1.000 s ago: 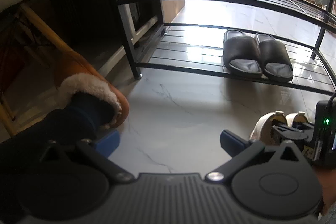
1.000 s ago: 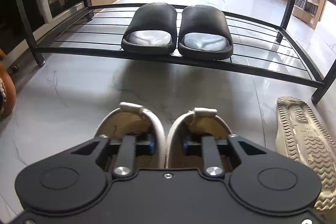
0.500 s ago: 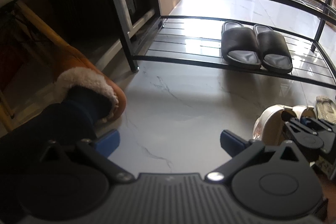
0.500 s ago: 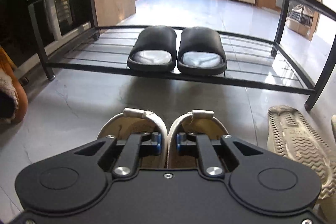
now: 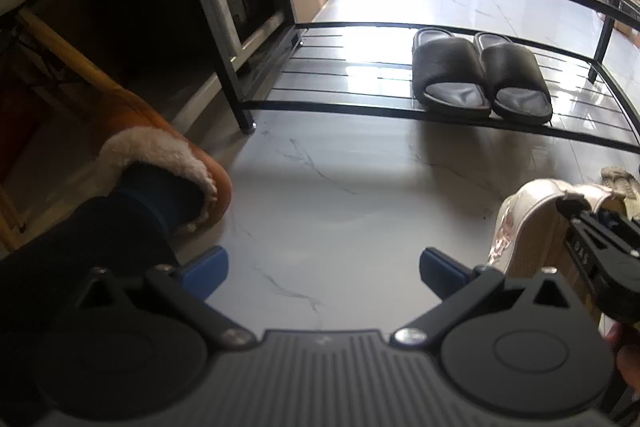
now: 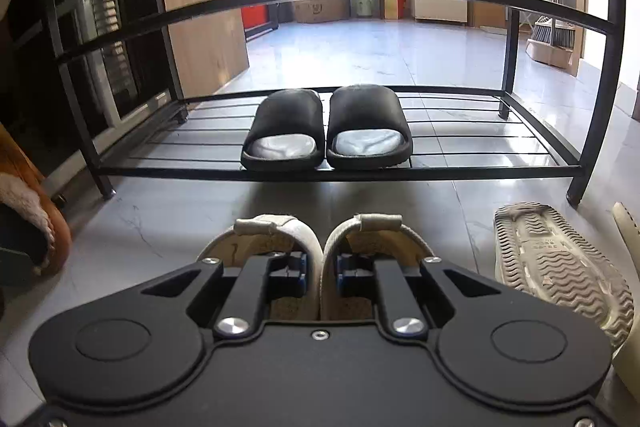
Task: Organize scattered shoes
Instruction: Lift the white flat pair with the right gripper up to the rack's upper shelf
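On the tiled floor (image 6: pixel 168 227) before the rack (image 6: pixel 360 173), the right gripper (image 6: pixel 320 273) pinched both sneakers' (image 6: pixel 320 251) inner walls together, likely to shelve them paired beside the slides (image 6: pixel 326 131); the left gripper (image 5: pixel 322 265) gaped empty.

Beige shoes (image 6: pixel 320 247) side by side, heels pinched together; black slippers (image 6: pixel 326 129) paired on rack (image 6: pixel 480 171)

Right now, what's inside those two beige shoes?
One finger of the right tongs sits inside each of the beige shoes, pinching their touching inner walls. Tan insoles show; the toes are hidden.
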`<state>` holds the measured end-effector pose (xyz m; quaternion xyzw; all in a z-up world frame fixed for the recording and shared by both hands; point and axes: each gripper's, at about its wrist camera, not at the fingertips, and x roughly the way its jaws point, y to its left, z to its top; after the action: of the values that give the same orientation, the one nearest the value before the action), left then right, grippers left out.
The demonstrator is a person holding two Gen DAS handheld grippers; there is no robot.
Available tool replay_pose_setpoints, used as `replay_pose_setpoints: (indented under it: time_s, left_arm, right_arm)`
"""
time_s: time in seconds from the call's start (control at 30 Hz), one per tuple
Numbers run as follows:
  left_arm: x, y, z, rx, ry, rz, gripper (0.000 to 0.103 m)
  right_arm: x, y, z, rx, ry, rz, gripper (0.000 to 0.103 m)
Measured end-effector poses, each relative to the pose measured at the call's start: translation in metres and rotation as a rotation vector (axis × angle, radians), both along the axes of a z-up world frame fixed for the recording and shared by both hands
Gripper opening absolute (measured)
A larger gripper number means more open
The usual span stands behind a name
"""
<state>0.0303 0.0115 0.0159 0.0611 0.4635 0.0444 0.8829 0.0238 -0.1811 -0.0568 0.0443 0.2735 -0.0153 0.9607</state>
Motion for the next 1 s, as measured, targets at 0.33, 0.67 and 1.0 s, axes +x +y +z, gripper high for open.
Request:
replay_pose_setpoints:
  time_s: [0.33,0.67,1.0]
  left_arm:
    - [0.002,0.002,0.001,-0.008,-0.001,0.014,0.102]
    - [0.005,0.0,0.017,-0.074,-0.029,0.01,0.102]
    - [0.018,-0.016,0.037,-0.137,0.004,-0.057,0.102]
  right_arm:
    - [-0.007,-0.007,0.029,0.026,-0.08,-0.001,0.013]
    - [0.043,-0.01,0.11,-0.057,-0.269,0.056,0.013]
    - [0.129,-0.01,0.188,-0.091,-0.39,0.088,0.013]
